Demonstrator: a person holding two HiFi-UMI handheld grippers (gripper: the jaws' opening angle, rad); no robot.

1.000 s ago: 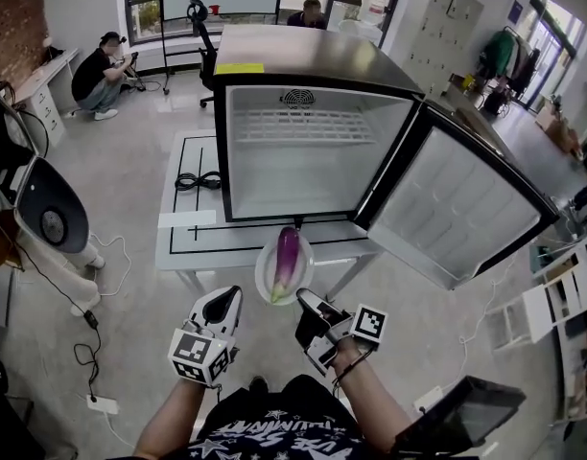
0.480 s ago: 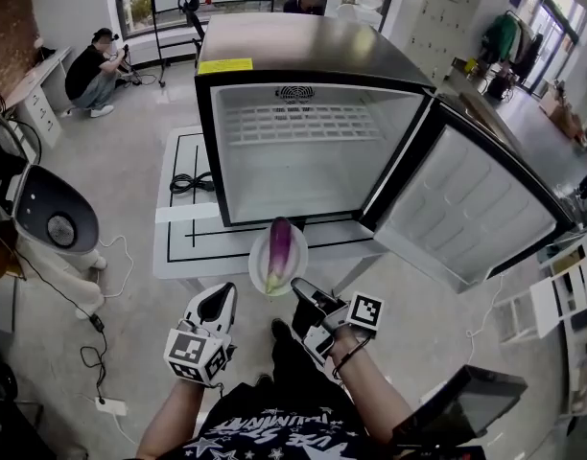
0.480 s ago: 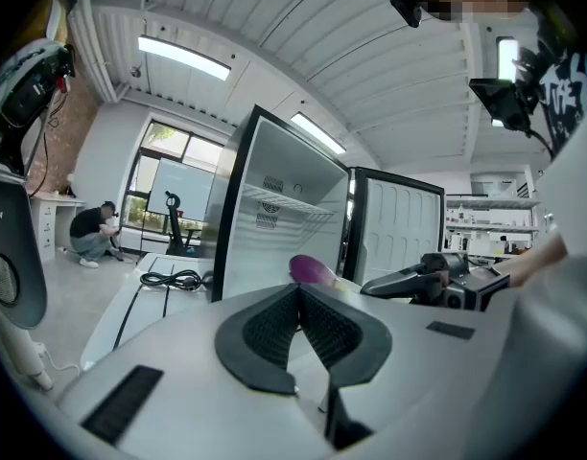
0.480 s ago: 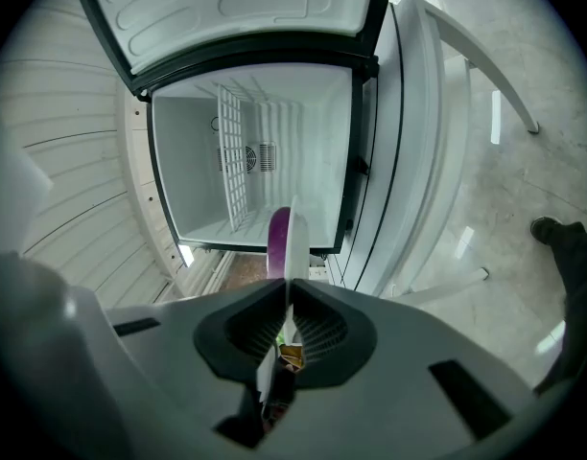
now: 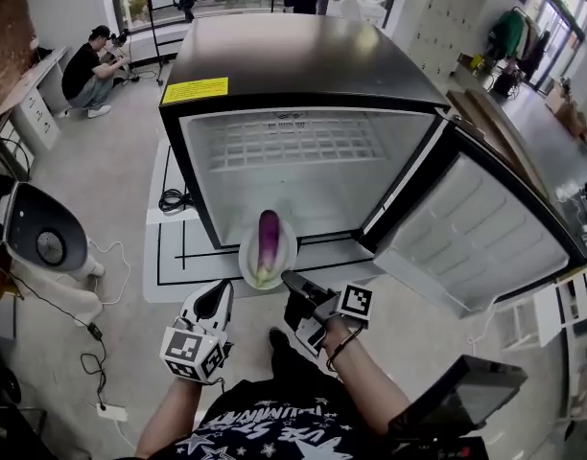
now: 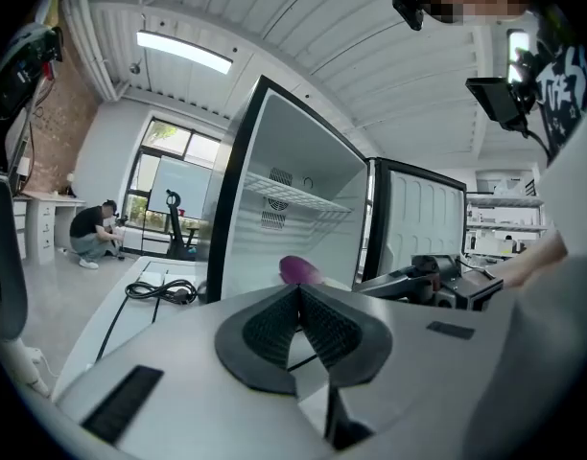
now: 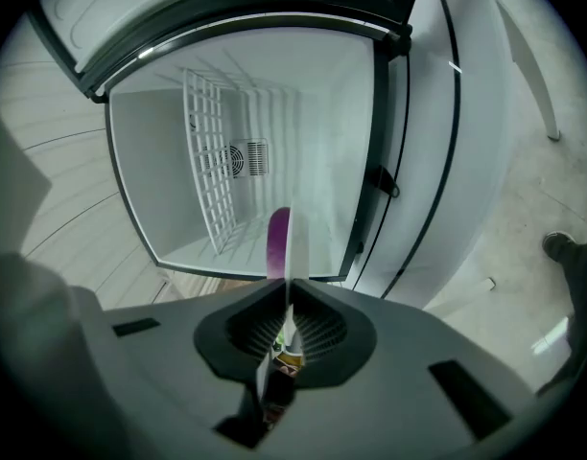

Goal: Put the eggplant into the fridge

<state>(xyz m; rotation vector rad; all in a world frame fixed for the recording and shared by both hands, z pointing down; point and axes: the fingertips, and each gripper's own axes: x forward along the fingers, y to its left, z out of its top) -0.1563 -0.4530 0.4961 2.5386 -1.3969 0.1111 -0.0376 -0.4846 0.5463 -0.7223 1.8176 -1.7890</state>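
Observation:
A purple eggplant [image 5: 268, 242] lies on a white plate [image 5: 248, 260], held just in front of the open fridge [image 5: 313, 161]. My right gripper [image 5: 292, 283] is shut on the plate's near rim. In the right gripper view the plate [image 7: 294, 247] is edge-on between the jaws, with the eggplant [image 7: 277, 242] left of it. My left gripper [image 5: 220, 295] hangs beside the plate's lower left, shut and holding nothing. In the left gripper view the eggplant [image 6: 298, 270] shows just past the closed jaws. The fridge holds only a wire shelf [image 7: 212, 171].
The fridge door [image 5: 476, 238] swings out to the right. The fridge stands on a low white table [image 5: 174, 257] with black lines and a coiled cable [image 5: 174, 199]. A white machine [image 5: 44, 242] is on the floor at left. People [image 5: 87, 65] are at the back of the room.
The fridge has come closer and fills more of the view. The plate with the eggplant has moved forward to the fridge's lower front edge, both grippers with it.

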